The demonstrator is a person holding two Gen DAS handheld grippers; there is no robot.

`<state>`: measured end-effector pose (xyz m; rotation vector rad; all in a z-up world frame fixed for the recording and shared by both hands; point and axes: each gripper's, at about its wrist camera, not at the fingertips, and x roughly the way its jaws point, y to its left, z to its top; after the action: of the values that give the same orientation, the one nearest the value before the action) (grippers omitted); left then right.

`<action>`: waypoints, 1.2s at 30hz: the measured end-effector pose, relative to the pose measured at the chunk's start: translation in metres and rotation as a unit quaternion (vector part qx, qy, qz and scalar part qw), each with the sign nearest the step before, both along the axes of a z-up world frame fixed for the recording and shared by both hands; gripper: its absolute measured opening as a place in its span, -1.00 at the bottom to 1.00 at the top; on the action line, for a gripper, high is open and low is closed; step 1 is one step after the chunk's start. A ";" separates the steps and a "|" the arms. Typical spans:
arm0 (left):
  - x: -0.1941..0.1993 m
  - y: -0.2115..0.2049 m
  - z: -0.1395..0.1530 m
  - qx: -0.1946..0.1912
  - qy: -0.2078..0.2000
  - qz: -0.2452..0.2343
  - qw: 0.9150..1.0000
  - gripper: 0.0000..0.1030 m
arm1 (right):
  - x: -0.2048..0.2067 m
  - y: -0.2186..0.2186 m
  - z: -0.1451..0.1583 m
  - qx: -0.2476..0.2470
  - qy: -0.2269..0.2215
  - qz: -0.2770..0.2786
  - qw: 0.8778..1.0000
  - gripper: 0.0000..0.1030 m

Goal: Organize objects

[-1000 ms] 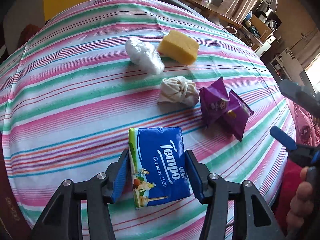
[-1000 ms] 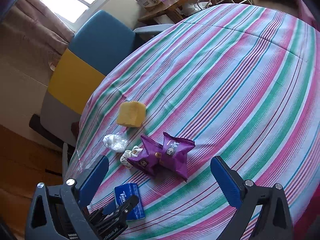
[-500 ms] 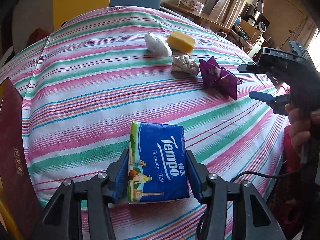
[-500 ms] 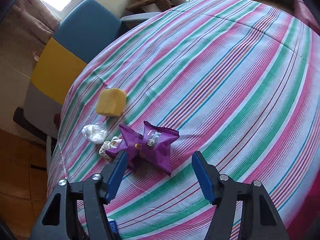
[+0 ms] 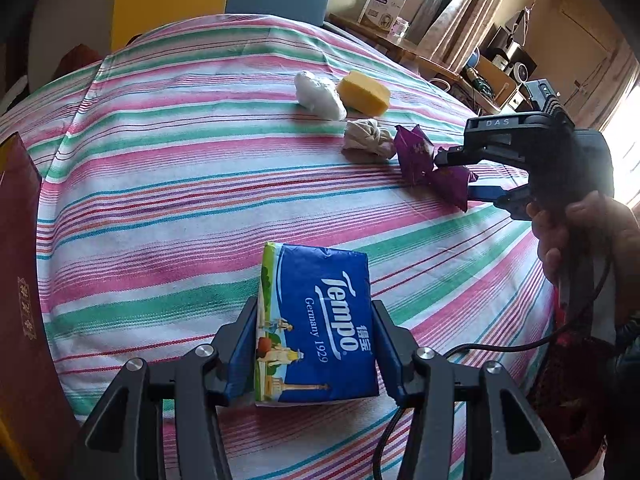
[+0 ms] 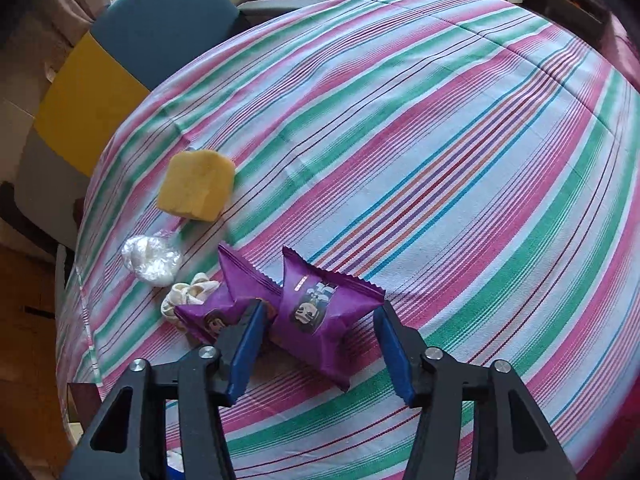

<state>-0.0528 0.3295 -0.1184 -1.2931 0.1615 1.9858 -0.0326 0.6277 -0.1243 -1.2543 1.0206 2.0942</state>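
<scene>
My left gripper [image 5: 314,344] is shut on a blue Tempo tissue pack [image 5: 316,320] and holds it near the table's front left edge. My right gripper [image 6: 318,344] is open, its fingers on either side of the nearer of two purple snack packets [image 6: 326,312]; the other packet [image 6: 224,304] lies just left of it. The right gripper also shows in the left wrist view [image 5: 464,174], at the purple packets [image 5: 416,152]. A yellow sponge [image 6: 196,186], a clear plastic wad [image 6: 152,260] and a knotted beige cloth [image 6: 192,294] lie behind them.
The round table carries a striped pink, green and white cloth [image 6: 440,160]. A blue and yellow chair [image 6: 132,52] stands behind it. A dark red box [image 5: 20,280] stands at the left edge in the left wrist view. Shelves with clutter [image 5: 492,68] fill the back right.
My left gripper pulled the tissue pack back toward the table's front left. My right gripper came down to the purple packets and narrowed around the nearer one.
</scene>
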 end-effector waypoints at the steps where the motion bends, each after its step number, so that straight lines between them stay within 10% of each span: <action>1: 0.000 0.000 0.000 0.000 0.001 0.000 1.000 0.04 | 0.000 0.001 -0.001 0.000 -0.003 -0.001 1.000 -0.02; 12: 0.003 -0.003 0.007 -0.003 -0.002 0.000 1.000 0.01 | -0.009 -0.009 -0.004 0.060 -0.058 0.036 0.996 -0.34; 23: -0.023 -0.104 0.101 0.052 0.023 0.063 0.996 0.01 | -0.012 -0.018 -0.002 0.088 -0.069 0.058 0.992 -0.34; 36: -0.152 -0.202 0.035 -0.053 -0.027 0.207 0.977 0.01 | -0.015 -0.021 -0.001 0.099 -0.076 0.067 0.990 -0.34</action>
<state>-0.2046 0.1280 -0.0835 -1.5447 -0.0342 2.3104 -0.0481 0.6064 -0.1249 -1.3886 0.6620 2.1027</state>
